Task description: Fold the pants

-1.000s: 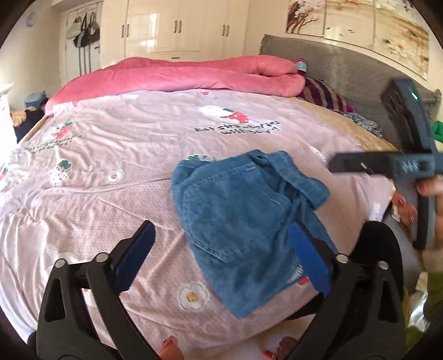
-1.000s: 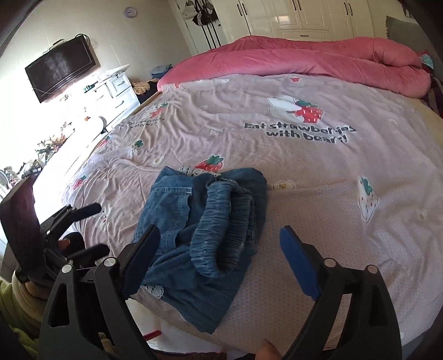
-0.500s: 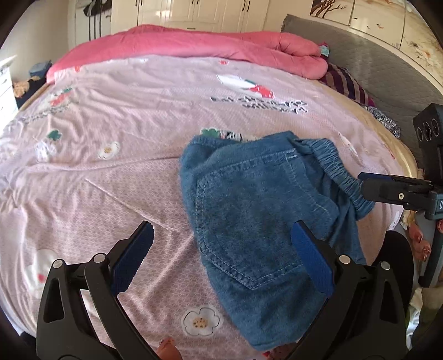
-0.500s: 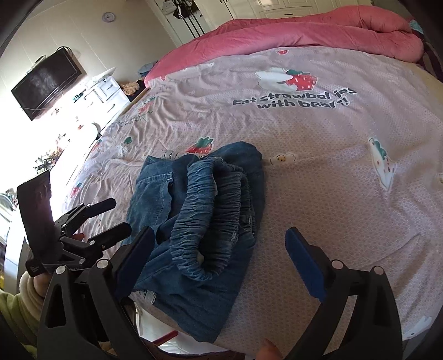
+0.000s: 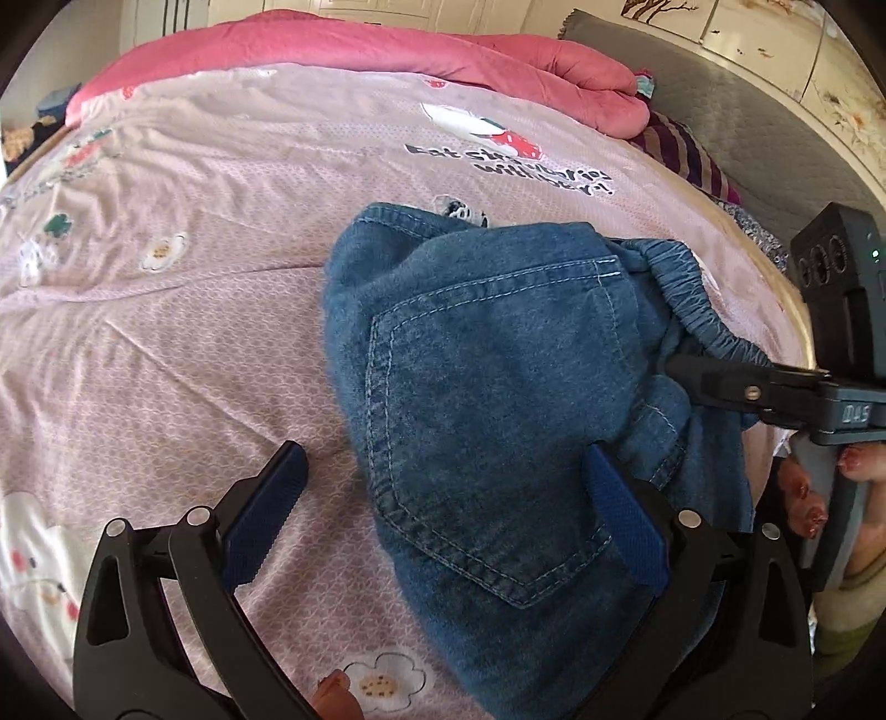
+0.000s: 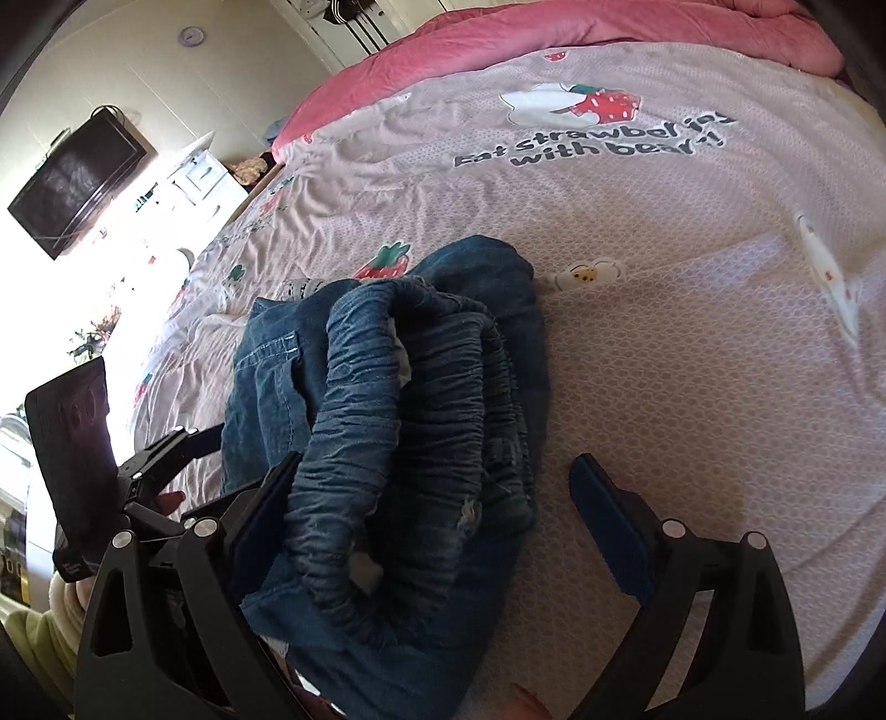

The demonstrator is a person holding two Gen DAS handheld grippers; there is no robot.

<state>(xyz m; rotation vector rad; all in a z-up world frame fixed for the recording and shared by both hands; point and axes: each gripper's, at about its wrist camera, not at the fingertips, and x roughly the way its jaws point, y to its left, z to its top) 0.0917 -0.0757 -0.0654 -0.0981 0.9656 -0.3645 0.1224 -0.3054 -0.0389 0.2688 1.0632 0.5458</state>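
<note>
here, a wide pink bedspread (image 5: 221,310) printed with strawberries and flowers covers the bed, with a rolled pink duvet (image 5: 387,50) along its far side and a dark wall tv (image 6: 77,177) off to the left in the right wrist view. the crumpled blue denim pants (image 5: 498,399) lie near the bed's close edge, a back pocket up and the gathered elastic waistband (image 6: 398,399) bunched on top. the left gripper (image 5: 443,526) stands released, one pad on the spread and one against the denim, while the right gripper (image 6: 437,509), jaws just closing a little yet unclamped, straddles the waistband.
</note>
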